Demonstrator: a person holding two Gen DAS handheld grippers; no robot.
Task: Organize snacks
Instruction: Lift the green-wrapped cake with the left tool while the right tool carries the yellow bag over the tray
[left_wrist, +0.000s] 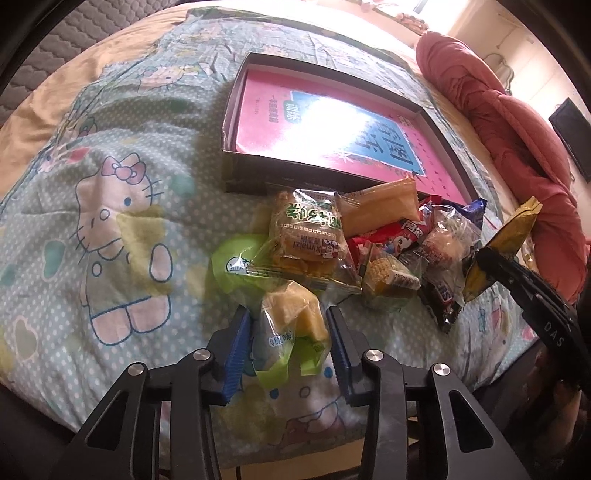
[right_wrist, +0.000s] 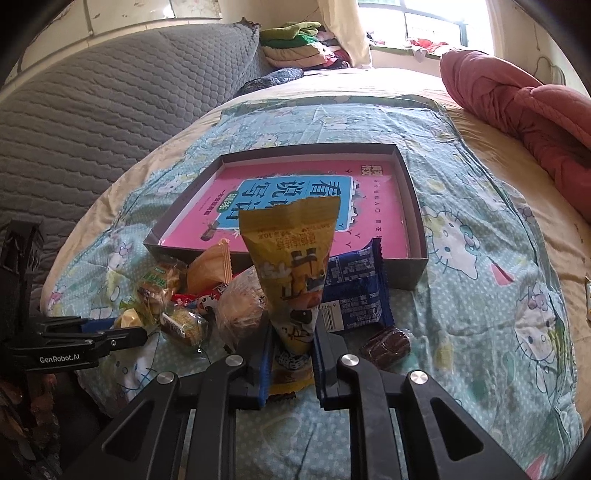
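A pile of wrapped snacks (left_wrist: 369, 243) lies on the Hello Kitty bedspread in front of a shallow dark box (left_wrist: 236, 110) lined with a pink book. My left gripper (left_wrist: 290, 332) is shut on a green-and-clear packet with a yellow cake (left_wrist: 291, 325) at the near edge of the pile. My right gripper (right_wrist: 291, 343) is shut on a yellow snack packet (right_wrist: 291, 254) and holds it upright above the bed; the packet also shows in the left wrist view (left_wrist: 502, 243). A blue packet (right_wrist: 354, 291) and a brown wrapped cake (right_wrist: 384, 345) lie just right of it.
The box (right_wrist: 413, 221) sits mid-bed behind the pile. A red quilt (right_wrist: 517, 107) is bunched at the right. A grey quilted cover (right_wrist: 92, 122) and folded clothes (right_wrist: 295, 40) lie at the left and back. The left gripper's body (right_wrist: 74, 343) shows at the left.
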